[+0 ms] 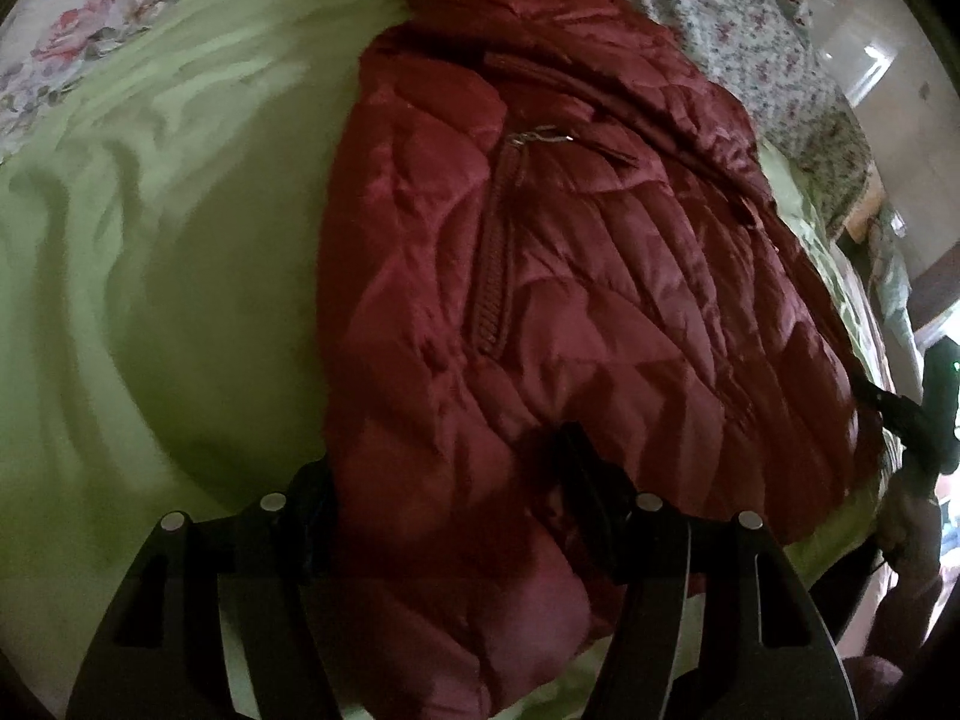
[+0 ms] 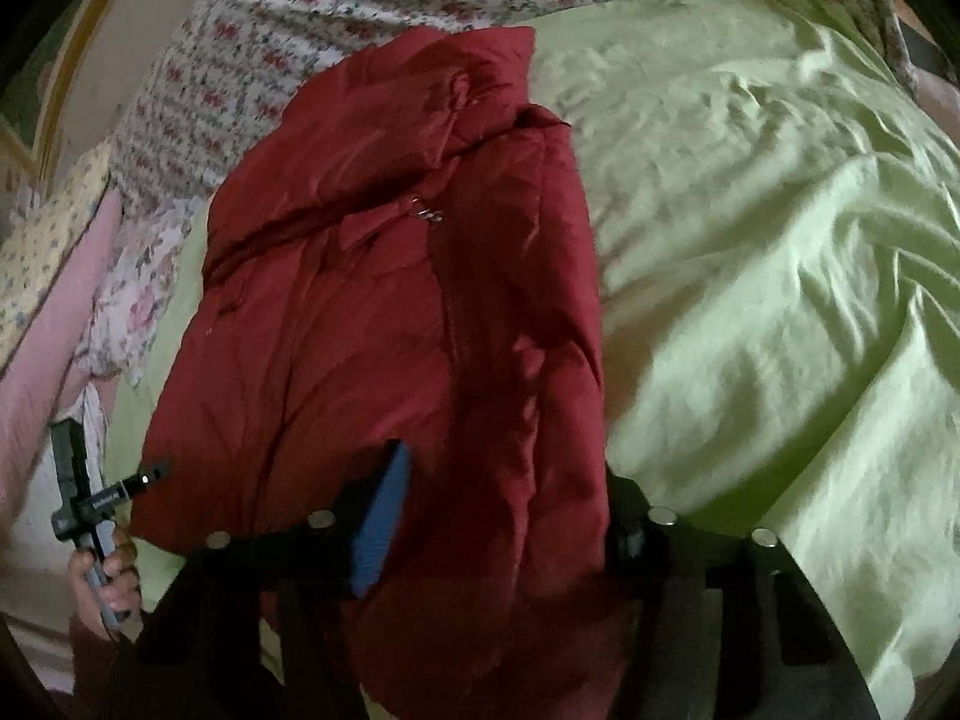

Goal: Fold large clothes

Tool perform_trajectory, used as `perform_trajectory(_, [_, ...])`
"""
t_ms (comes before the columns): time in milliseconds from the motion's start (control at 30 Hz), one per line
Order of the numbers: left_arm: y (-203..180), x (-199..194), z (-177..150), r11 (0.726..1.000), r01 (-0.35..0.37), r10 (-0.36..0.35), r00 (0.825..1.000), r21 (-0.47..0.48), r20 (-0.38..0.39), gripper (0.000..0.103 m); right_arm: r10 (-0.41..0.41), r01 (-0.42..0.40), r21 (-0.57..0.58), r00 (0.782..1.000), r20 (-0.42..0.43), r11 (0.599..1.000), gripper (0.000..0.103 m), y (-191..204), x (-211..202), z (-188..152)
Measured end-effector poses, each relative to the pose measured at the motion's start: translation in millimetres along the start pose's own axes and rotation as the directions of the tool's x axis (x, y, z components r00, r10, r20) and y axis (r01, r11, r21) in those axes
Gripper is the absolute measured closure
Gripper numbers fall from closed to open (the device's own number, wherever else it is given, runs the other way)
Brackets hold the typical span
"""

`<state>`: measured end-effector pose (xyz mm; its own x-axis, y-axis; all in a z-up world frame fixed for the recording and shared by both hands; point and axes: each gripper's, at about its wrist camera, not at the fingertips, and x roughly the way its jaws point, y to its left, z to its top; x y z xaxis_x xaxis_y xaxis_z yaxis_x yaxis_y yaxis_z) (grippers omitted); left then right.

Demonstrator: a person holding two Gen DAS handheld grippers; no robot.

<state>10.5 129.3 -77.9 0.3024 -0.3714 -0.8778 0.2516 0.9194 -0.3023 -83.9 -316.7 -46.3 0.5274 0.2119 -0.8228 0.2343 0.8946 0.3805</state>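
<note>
Left tongs [image 1: 447, 468], bottom centre of the left wrist view: jaws partly spread, straddling the near hem of the red jacket [image 1: 540, 276]. Fabric sits between them, but pad contact is in shadow, so I can't tell if it's pinched.

Right tongs [image 2: 510, 504], bottom centre of the right wrist view: also partly spread over the jacket's [image 2: 384, 324] near edge. The blue pad [image 2: 381, 528] of the left finger lies against the fabric; the other finger is hidden behind a fold. Can't tell whether it's a true grip.

The jacket is shiny quilted puffer material, folded into a long narrow bundle, lying on a wrinkled pale green sheet [image 1: 150, 252] on the bed, collar at the far end.

Only the left view shows the quilting and zipper teeth [image 1: 495, 276] clearly. Only the right view shows the person's hand [image 2: 105, 582] gripping the other tool's handle, lower left.

Far edge in both: floral bedding [image 2: 336, 6].
</note>
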Motion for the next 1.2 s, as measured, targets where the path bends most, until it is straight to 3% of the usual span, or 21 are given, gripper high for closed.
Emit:
perform_trajectory(267, [2,6,-2,0.999,0.043,-0.043,0.999,-0.006,-0.020,0.040,0.001,0.002,0.083,0.999,-0.041,0.997,0.044,-15,6,-3])
perform_trajectory(533, [2,14,-7,0.998,0.065,-0.064,0.997,0.005,-0.044,0.039,0.001,0.002,0.059,0.999,-0.050,0.998,0.046,-6,5,-12])
perform_trajectory(633, [1,14,-8,0.996,0.092,-0.091,0.995,0.019,-0.044,0.054,0.003,-0.001,0.052,0.999,-0.037,0.999,0.055,-3,4,-15])
perform_trajectory(700, [1,10,-8,0.994,0.107,-0.106,0.994,0.023,-0.032,0.074,0.006,-0.005,0.044,1.000,-0.027,0.999,0.067,0,3,-16])
perform_trajectory(800, [-4,0,-9,0.995,0.094,-0.094,0.996,0.040,0.009,0.083,0.014,-0.013,0.026,1.000,-0.012,1.000,0.076,6,0,-18])
perform_trajectory(1033, [-16,-26,-11,0.994,0.069,-0.075,0.994,0.080,0.078,0.087,0.088,-0.088,-0.016,0.996,0.026,0.996,0.081,17,-19,-18])
perform_trajectory(1200, [-19,-46,-9,0.991,0.094,-0.103,0.989,0.092,0.106,0.089,0.165,-0.164,-0.036,0.985,0.044,0.986,0.082,22,-35,-22])
